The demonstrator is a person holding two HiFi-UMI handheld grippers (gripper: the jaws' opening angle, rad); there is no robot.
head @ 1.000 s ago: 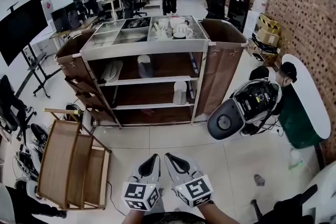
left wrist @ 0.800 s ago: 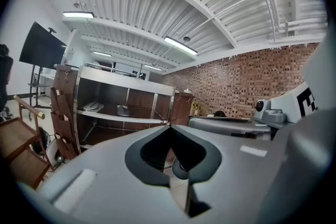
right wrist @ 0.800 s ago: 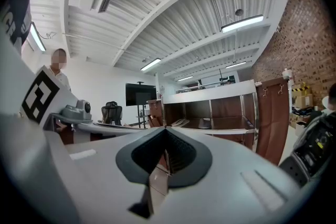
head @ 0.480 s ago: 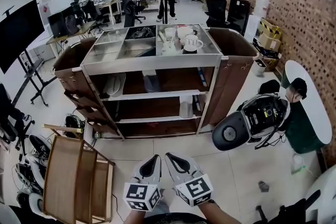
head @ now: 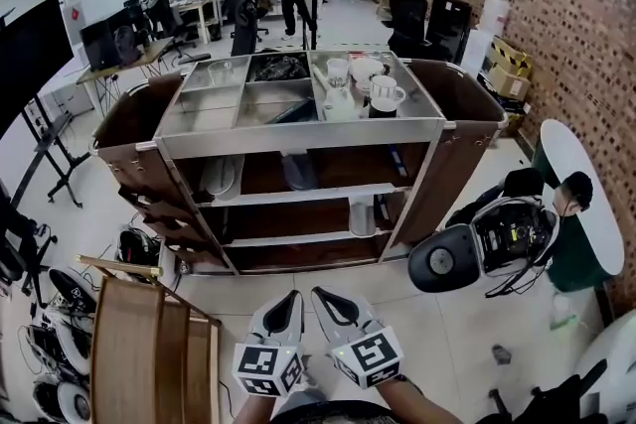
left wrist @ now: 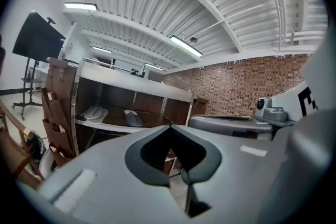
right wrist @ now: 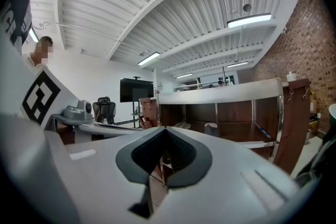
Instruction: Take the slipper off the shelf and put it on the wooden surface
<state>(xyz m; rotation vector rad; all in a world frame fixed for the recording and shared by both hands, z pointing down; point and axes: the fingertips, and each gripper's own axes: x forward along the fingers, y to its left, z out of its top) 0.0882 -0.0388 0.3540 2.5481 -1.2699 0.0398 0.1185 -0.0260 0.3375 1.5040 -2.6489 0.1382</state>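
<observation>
A: Both tools are being held low in front of the person, the left gripper and the right gripper side by side. How are the jaws being kept?

B: On each one the jaws are being kept pressed together, and nothing is being gripped between them. This is being shown clearly in both gripper views.

A: Where is the slipper being kept?

B: White slippers are being kept at the left end of the upper shelf of the cart. A grey slipper is being kept beside them, nearer the middle. All are well apart from the grippers.

A: Is the wooden surface being seen?

B: A wooden rack is being seen on the floor, left of the grippers. Mugs are being kept on top of the cart.
</observation>
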